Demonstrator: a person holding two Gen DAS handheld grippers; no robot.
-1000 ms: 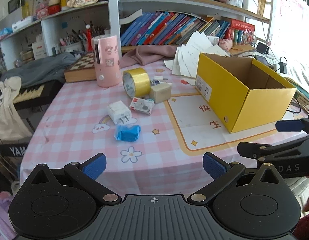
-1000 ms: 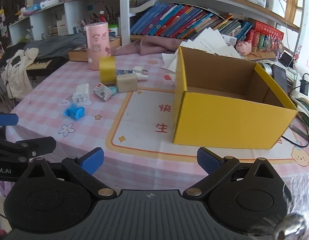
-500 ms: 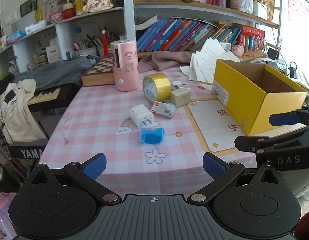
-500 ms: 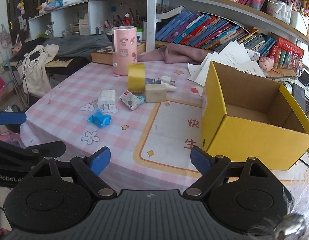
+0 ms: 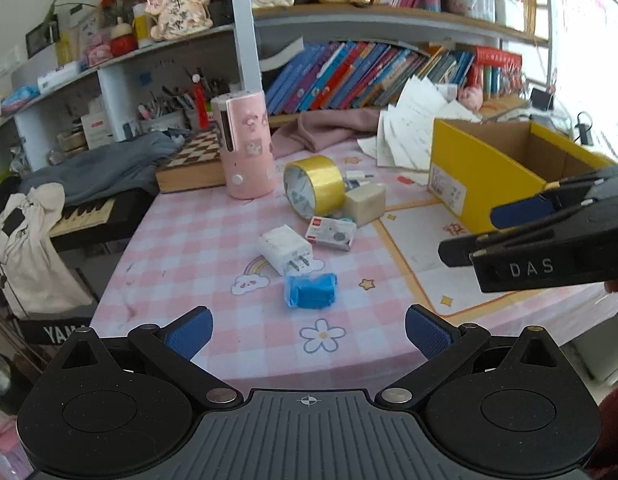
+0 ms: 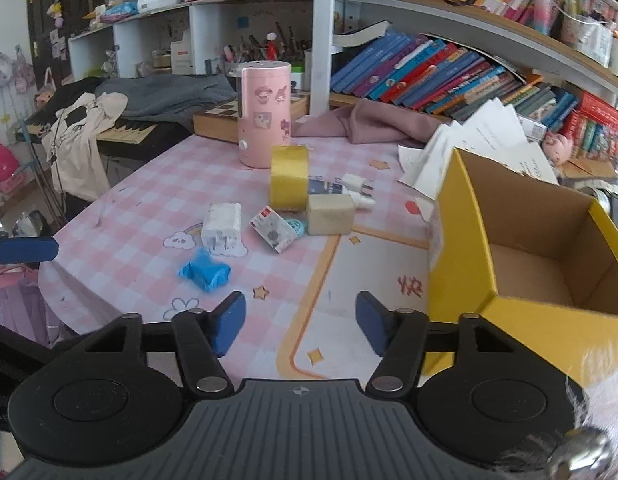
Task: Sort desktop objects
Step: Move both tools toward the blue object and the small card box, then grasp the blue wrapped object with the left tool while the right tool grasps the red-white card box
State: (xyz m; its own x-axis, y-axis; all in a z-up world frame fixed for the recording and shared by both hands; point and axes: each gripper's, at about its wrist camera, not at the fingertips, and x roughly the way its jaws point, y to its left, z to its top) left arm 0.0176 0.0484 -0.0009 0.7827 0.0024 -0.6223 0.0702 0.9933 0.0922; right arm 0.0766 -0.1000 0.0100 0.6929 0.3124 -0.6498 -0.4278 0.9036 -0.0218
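Left gripper point(image 5: 309, 330), tilted down toward the table point(image 5: 197, 240), hovers off its near edge with jaws spread wide and nothing between them. Right gripper point(image 6: 301, 322), likewise angled down, hangs above the near table edge just beside the box; its jaws have just been closing to a narrower gap, with nothing between the blue pads point(image 6: 229, 322). In the left wrist view its black body and one blue pad enter from 3 o'clock.

Count of loose items on the pink checked cloth: one blue packet point(image 5: 310, 291), nearest the grippers; one white plug adapter point(image 5: 285, 250) at its 11 o'clock; one small red-and-white box point(image 5: 331, 233) at 1 o'clock of the adapter; one beige block point(image 5: 365, 203); one roll of yellow tape point(image 5: 315, 185) standing on edge, touching the block; one small white charger point(image 6: 359, 186) behind the block; one round light-blue item point(image 6: 296, 226), partly hidden between the small box and the block. One pink cylinder point(image 5: 247, 144) stands upright at 11 o'clock of the tape.

Containers: one yellow cardboard box point(image 6: 505, 236), open-topped, at 3 o'clock of the cluster and well apart from it; its visible brown floor holds nothing. Loose papers point(image 5: 409, 128) lie behind it.
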